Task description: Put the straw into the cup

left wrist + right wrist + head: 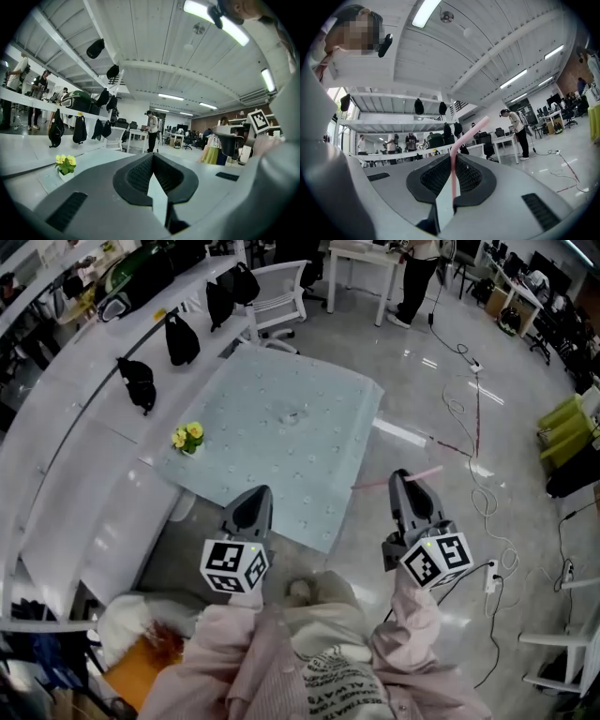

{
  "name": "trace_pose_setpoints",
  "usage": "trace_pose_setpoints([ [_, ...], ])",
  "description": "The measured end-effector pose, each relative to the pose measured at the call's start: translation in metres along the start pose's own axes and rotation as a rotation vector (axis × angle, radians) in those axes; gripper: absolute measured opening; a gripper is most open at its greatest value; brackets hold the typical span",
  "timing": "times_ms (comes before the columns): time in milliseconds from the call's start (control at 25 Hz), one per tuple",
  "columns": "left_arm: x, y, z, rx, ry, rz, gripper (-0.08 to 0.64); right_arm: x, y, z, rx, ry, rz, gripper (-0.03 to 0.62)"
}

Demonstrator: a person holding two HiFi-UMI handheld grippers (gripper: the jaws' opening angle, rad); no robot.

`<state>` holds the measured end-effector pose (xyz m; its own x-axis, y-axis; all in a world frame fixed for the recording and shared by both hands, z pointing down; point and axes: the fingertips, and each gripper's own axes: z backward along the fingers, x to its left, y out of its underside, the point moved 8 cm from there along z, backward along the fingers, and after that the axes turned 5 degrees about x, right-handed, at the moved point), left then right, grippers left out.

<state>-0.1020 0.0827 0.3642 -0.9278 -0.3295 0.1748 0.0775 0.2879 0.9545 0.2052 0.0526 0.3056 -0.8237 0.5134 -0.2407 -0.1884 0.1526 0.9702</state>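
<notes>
My two grippers are up close to my chest, with my pink sleeves (405, 622) right behind them. My left gripper (258, 495) is pinched closed with nothing in it. I think it is kept free so it can help with the cup when I get there. My right gripper (401, 479) is squeezed tight on the straw (452, 174), and I think the hard pinch is there so the thin straw does not slip or spin. The straw is pink and skinny, the bendy kind. Its long part runs down between the jaws, and its top part leans off to one side past the bend. From my head it lies sideways across the tip of the right gripper, up in the air, with one end near the edge of the table (281, 460). A pale cloth with little dots covers the table. Yellow flowers (187, 437) in a tiny pot stand near its left side. In the middle of the cloth is a small clear thing (293, 415). It may be the cup, but it is too small for me to tell. Farther back, black bags (180, 338) hang from a white shelf, and a person (418, 277) stands by a desk.
</notes>
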Motion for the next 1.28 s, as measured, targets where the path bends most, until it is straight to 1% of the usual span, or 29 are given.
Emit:
trace_pose_setpoints([
  [160,-0.001,0.000,-0.018,0.013,0.005,0.002,0.000,-0.018,-0.001,-0.010,-0.008,0.026,-0.012,0.025],
  [280,0.009,0.003,-0.033,0.029,-0.015,0.014,0.000,-0.030,0.003,-0.030,-0.008,0.030,-0.024,0.025],
  [440,0.028,-0.002,-0.063,0.042,-0.048,0.035,0.000,-0.052,0.002,-0.071,-0.004,0.030,-0.042,0.025],
  [600,0.045,-0.009,-0.098,0.062,-0.079,0.050,0.000,-0.079,-0.005,-0.123,-0.007,0.019,-0.069,0.025],
  [880,0.067,-0.018,-0.152,0.090,-0.150,0.101,0.000,-0.117,-0.012,-0.213,0.032,-0.059,-0.103,0.025],
  [1280,0.093,-0.016,-0.199,0.114,-0.273,0.174,0.000,-0.141,-0.003,-0.317,0.101,-0.206,-0.133,0.025],
])
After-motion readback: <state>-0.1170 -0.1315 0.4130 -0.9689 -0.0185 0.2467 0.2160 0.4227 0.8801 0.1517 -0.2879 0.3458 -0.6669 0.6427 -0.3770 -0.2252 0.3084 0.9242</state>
